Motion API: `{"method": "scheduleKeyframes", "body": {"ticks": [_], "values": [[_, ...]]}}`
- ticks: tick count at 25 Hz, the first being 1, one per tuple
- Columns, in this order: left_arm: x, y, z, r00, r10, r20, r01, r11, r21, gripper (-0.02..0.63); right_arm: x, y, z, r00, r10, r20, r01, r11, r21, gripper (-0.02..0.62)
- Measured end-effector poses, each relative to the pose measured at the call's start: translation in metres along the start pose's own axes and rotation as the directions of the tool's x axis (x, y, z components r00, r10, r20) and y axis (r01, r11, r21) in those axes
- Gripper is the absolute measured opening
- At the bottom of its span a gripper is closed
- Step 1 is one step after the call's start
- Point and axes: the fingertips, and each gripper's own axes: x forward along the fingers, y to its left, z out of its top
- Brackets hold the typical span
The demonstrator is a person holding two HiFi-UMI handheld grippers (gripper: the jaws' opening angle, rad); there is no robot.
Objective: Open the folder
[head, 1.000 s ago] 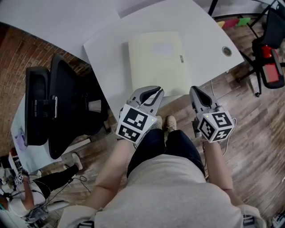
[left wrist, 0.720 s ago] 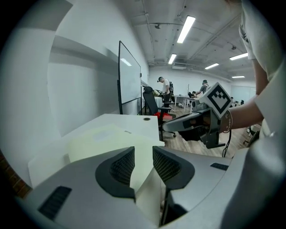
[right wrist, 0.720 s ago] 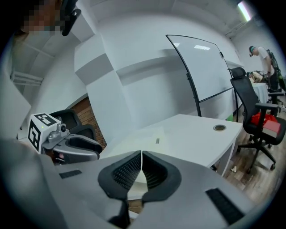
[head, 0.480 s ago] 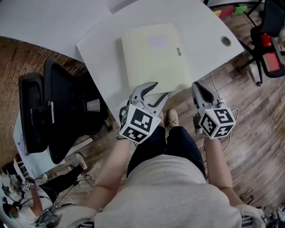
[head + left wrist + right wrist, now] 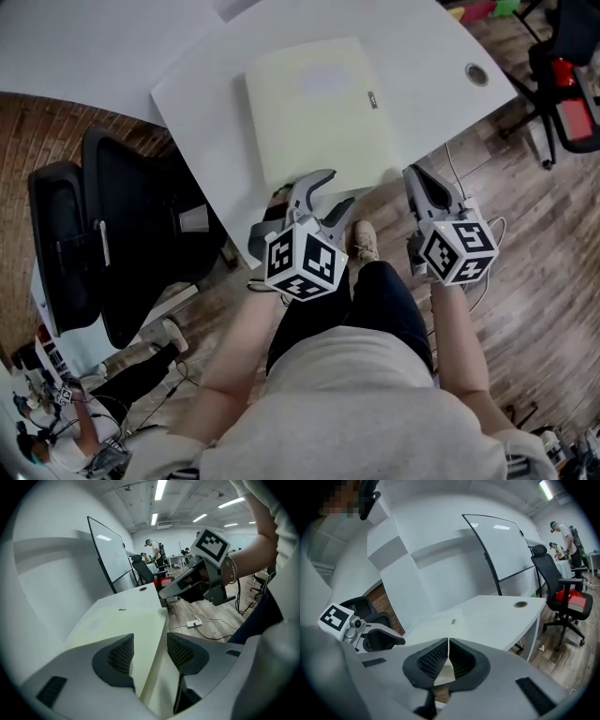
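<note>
The folder point(image 5: 319, 108) lies closed on the table point(image 5: 431, 56), by its front edge. Your left claw point(image 5: 341, 187) just spread wide there, empty; the right claw point(image 5: 413, 175) is pinched together, empty. Come in too flat and you'll just shove the folder along.

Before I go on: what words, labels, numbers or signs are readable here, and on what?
No text here can be read.
Folder, pale label patch: blank or too faint to read.
Folder, small dark tag near its right edge: too small to read.
Marker cubes: black-and-white square patterns only, no letters or numbers.
</note>
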Motion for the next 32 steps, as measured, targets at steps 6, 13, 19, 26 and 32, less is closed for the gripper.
{"method": "scheduleKeyframes", "body": {"ticks": [6, 13, 19, 26, 32], "values": [[0.008, 0.004, -0.003, 0.999, 0.032, -0.028, -0.030, 0.997, 0.068, 0.219, 0.006, -0.002, -0.004, 1.000, 0.001, -0.008, -0.001, 1.000, 0.012, 0.023], [0.014, 0.005, -0.005, 0.998, 0.056, -0.024, -0.054, 0.995, 0.079, 0.219, 0.012, -0.006, -0.007, 1.000, 0.004, -0.014, -0.004, 1.000, 0.027, 0.023], [0.022, 0.003, -0.007, 0.997, 0.069, -0.038, -0.063, 0.989, 0.132, 0.219, 0.016, -0.010, -0.006, 1.000, 0.018, -0.013, -0.017, 0.999, 0.035, 0.023], [0.024, 0.003, -0.008, 0.998, 0.050, -0.045, -0.043, 0.989, 0.145, 0.219, 0.022, -0.012, -0.005, 0.999, 0.020, -0.027, -0.020, 0.999, 0.031, 0.023], [0.022, 0.003, -0.006, 1.000, 0.003, -0.027, 0.000, 0.990, 0.139, 0.205, 0.025, -0.009, -0.006, 0.999, 0.028, -0.032, -0.027, 0.999, 0.025, 0.023]]}}
